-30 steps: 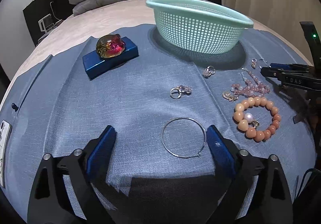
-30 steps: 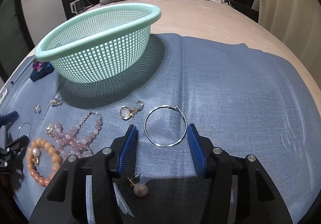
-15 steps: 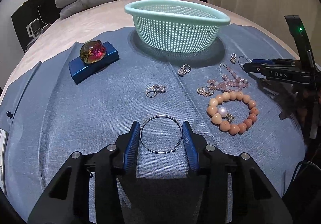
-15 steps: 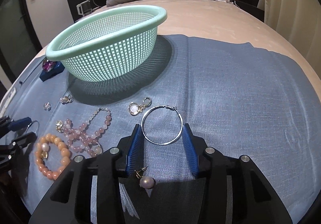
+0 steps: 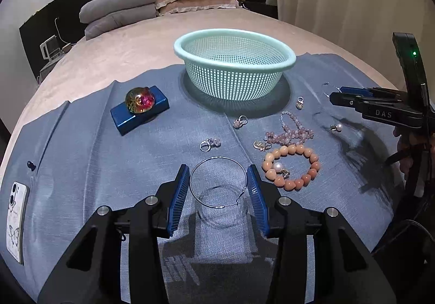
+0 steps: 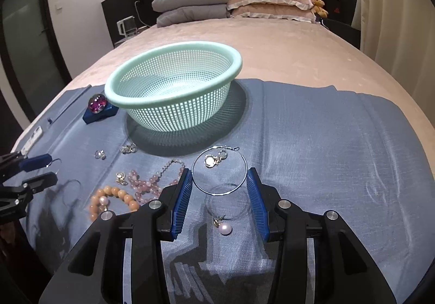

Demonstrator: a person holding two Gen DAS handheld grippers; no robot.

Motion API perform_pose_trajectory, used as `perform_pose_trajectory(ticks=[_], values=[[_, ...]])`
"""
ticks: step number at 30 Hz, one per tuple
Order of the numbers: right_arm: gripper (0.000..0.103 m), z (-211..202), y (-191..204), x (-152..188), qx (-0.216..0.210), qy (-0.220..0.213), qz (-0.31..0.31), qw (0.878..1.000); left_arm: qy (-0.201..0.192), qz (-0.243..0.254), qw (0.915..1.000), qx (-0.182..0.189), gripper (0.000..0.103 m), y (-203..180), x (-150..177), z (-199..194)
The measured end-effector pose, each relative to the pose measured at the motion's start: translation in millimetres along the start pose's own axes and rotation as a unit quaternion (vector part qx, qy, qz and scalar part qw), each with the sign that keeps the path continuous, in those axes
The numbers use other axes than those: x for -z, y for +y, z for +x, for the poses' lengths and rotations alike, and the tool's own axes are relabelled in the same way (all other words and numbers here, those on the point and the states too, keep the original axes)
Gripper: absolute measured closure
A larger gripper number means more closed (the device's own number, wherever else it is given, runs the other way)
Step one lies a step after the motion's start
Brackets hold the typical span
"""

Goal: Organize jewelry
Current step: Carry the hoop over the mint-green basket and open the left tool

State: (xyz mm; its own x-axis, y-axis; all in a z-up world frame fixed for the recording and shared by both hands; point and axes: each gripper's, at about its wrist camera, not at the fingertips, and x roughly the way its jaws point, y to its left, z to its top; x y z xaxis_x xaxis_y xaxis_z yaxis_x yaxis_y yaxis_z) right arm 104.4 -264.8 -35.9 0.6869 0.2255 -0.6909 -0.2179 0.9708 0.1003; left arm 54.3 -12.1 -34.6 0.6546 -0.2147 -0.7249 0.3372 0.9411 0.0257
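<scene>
1. Jewelry lies on a blue cloth (image 5: 108,168) on the bed (image 5: 136,53), all of it on the near side of the green basket (image 5: 233,83). The basket looks empty, so I think the sorting has only just begun.
2. The left gripper (image 5: 218,176) has just been closing its jaws. They now press on both sides of a thin left hoop (image 5: 218,157) that sits between them.
3. The right gripper (image 6: 219,181) has its jaws clamped on the right hoop (image 6: 219,194) in the same way.
4. Each hoop is in the air in front of the basket. You can tell because each one has its own ring-shaped shadow on the cloth under it.
5. The jaws hold the hoops by their sides because the wire is thin and flat, and I think it would slip any other way.
6. A peach bracelet (image 5: 296,149), a pink bead necklace (image 5: 288,135), some small rings (image 5: 210,144) and a pearl earring (image 6: 225,228) wait on the cloth in front of the basket.
7. I think both hoops go into the basket next. They match, so they belong together.
8. A squeeze that is too hard might bend the wire.
</scene>
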Motion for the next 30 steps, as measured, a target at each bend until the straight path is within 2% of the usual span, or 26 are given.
perform_pose_trajectory(ticks=[3, 6, 14, 21, 30], values=[[0.064, -9.6, 1.5, -9.2, -0.001, -0.012, -0.005, 1.0, 0.008, 0.003, 0.9999, -0.011, 0.058, 0.7, -7.1, -0.7], [0.064, -16.9, 5.0, -19.4, -0.002, -0.023, -0.015, 1.0, 0.012, -0.001, 0.9999, -0.006, 0.058, 4.3, -15.2, 0.0], [0.064, -17.2, 9.9, -49.9, -0.006, -0.042, -0.028, 0.999, -0.011, 0.009, 0.9999, -0.008, 0.058, 10.6, -56.7, 5.3], [0.064, 4.7, 10.3, -70.0, -0.013, -0.045, -0.031, 0.998, -0.016, -0.019, 0.9996, 0.011, 0.058, 25.1, -93.8, 26.0], [0.064, 42.9, 7.3, -90.1, -0.021, -0.039, -0.034, 0.998, -0.02, -0.006, 0.9996, 0.022, 0.058, 25.8, -126.9, 63.2]])
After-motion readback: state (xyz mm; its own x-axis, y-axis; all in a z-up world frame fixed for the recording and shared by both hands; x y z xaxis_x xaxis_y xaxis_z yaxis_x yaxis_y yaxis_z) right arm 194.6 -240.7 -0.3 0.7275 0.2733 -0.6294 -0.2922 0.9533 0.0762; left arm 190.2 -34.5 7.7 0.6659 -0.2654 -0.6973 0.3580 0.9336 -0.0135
